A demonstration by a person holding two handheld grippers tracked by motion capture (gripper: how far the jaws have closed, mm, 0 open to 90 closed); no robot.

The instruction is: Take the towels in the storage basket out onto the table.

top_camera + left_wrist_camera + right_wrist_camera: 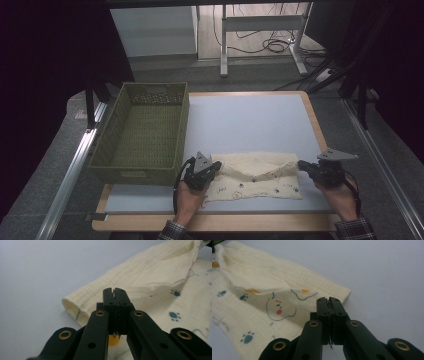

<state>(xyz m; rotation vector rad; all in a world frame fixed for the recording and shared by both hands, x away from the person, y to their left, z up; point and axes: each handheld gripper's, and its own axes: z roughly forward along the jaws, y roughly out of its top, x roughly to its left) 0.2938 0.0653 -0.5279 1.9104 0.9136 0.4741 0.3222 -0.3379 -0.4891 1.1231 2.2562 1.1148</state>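
A cream cloth (257, 176) printed with paw marks and small animal drawings lies on the pale table, its far edge folded forward over the middle. My left gripper (218, 165) sits at the cloth's left end with its jaws shut and nothing between them. In the left gripper view the gripper (115, 290) hovers just over the rolled fold of the cloth (150, 277). At the cloth's right end my right gripper (301, 164) is also shut and empty. The right gripper view has the gripper (328, 299) by the corner of the cloth (262, 277).
A green woven basket (113, 125) stands empty on the table's left side, close to my left hand. The table (250, 120) stretches bare beyond the cloth. Metal rails (75, 165) run along both sides, and a desk frame with cables stands behind.
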